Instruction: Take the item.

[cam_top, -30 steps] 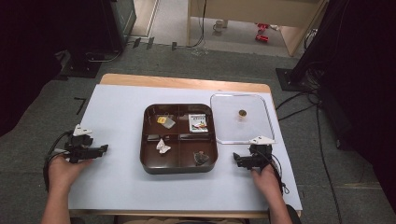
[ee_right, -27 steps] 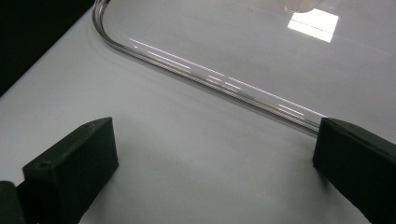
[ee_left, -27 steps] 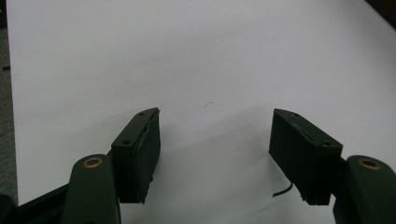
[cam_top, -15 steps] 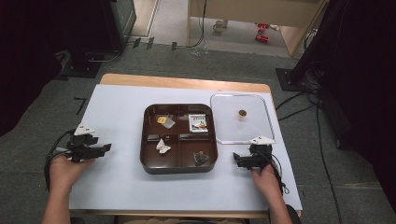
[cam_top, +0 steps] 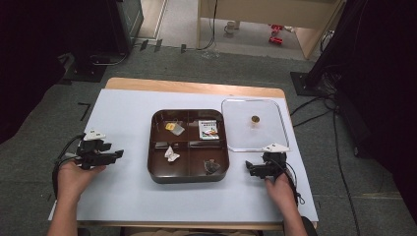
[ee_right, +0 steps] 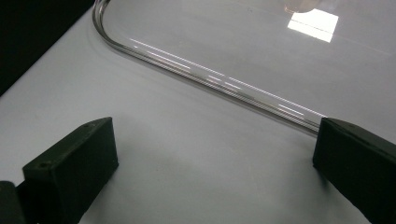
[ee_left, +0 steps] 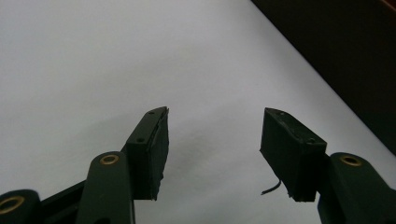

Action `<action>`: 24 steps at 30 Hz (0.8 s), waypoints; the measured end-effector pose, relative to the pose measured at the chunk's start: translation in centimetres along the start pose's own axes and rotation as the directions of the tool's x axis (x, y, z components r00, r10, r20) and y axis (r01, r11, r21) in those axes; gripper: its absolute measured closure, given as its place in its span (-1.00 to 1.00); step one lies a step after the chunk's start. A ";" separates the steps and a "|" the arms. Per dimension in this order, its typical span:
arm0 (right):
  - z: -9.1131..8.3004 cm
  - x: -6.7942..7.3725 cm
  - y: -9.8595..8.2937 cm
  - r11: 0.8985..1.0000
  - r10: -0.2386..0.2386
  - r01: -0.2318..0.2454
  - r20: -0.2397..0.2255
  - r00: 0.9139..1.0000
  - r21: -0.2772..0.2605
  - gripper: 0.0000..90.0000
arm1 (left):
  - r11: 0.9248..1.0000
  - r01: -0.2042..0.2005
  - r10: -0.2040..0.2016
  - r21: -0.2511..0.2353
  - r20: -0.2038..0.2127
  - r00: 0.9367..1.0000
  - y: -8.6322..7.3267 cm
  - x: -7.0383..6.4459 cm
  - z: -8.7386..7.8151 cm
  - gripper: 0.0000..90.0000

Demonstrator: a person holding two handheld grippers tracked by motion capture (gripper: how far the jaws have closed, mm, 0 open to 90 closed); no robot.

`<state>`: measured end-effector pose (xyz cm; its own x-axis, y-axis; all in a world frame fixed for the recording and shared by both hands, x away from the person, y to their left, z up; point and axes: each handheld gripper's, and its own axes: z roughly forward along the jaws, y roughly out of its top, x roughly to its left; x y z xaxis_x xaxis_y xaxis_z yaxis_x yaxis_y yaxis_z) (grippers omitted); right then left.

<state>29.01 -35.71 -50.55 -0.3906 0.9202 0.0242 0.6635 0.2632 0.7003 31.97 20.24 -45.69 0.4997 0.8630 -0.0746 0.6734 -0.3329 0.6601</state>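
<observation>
White table sheet (cam_top: 128, 118): clear lid (cam_top: 253, 125) just beyond right tool (cam_top: 249, 169).

From my feed: wood table (cam_top: 196, 87) under a white sheet (cam_top: 123, 113), grey carpet (cam_top: 236, 69), cables (cam_top: 314, 105), dark stands either side.

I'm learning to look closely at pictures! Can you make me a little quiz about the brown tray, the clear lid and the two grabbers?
1. True or false: the clear lid sits on top of the brown tray.
2. How many compartments does the brown tray have?
3. Which is nearer the clear lid: A) the left gripper or B) the right gripper?

Key
1. False. The lid lies flat on the table, beside the tray on its right.
2. Four.
3. B. The lid's edge lies just ahead of the right gripper's open jaws.
</observation>
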 end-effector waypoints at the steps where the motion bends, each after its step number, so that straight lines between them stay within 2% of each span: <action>1: 0.0 0.0 0.0 1.000 0.000 0.000 0.000 1.000 0.000 -1.00 | 1.000 -0.002 0.002 -0.002 0.002 1.000 0.1 -0.1 0.0 -0.07; 13: 0.0 0.0 0.0 1.000 0.001 -0.001 0.000 1.000 -0.001 -1.00 | 0.999 -0.041 0.042 -0.026 0.049 0.998 1.1 -1.6 0.2 -0.06; 24: 0.0 0.0 0.0 1.000 0.001 -0.001 0.000 1.000 -0.001 -1.00 | 0.998 -0.046 0.049 -0.039 0.077 0.996 2.0 -2.4 0.3 -0.06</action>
<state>29.00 -35.69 -50.55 -0.3898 0.9206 0.0244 0.6631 0.2622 0.7011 32.29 17.40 -44.43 0.5726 0.8138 -0.0990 0.6276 -0.3575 0.6916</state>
